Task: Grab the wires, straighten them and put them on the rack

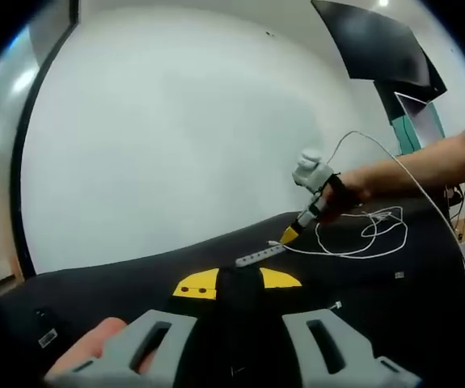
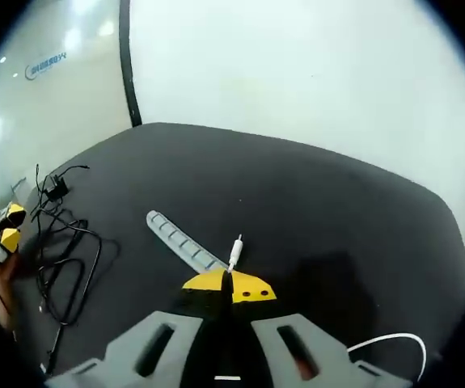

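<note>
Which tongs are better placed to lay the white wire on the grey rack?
The right tongs: they are shut on the white wire, its plug right over the grey rack. The left tongs hold no wire.
</note>
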The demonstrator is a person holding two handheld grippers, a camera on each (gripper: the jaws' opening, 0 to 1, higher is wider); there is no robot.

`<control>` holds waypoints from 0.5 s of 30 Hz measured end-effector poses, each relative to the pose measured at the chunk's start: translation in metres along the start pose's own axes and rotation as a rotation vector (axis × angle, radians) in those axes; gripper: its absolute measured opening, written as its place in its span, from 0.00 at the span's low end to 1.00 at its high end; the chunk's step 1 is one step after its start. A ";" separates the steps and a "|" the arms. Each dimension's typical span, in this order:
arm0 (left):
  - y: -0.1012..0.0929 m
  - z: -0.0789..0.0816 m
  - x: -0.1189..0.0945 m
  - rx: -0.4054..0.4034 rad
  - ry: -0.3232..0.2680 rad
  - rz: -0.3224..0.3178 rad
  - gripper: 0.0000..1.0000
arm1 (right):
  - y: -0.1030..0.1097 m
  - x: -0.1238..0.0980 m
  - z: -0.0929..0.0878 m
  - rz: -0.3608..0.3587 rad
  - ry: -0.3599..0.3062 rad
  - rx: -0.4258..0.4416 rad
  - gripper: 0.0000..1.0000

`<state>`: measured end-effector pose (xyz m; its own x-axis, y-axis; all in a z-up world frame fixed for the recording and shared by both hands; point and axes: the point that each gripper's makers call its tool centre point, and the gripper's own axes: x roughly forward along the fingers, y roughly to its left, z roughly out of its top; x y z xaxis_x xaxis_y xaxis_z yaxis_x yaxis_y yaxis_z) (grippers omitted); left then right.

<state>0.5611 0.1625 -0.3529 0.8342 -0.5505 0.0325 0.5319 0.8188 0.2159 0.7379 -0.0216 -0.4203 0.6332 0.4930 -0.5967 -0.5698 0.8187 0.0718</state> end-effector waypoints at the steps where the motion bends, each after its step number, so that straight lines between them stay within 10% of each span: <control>1: 0.000 0.000 0.000 0.003 0.002 0.001 0.14 | 0.000 0.001 0.000 0.004 0.018 0.006 0.00; 6: 0.000 -0.001 0.002 0.013 0.007 0.003 0.14 | 0.002 -0.001 -0.006 0.091 0.021 0.140 0.00; 15: 0.004 -0.002 0.004 -0.004 0.006 0.005 0.14 | 0.006 -0.003 0.005 0.052 0.003 -0.116 0.00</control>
<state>0.5665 0.1638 -0.3538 0.8378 -0.5452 0.0276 0.5282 0.8224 0.2115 0.7354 -0.0164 -0.4141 0.5999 0.5329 -0.5967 -0.6585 0.7525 0.0100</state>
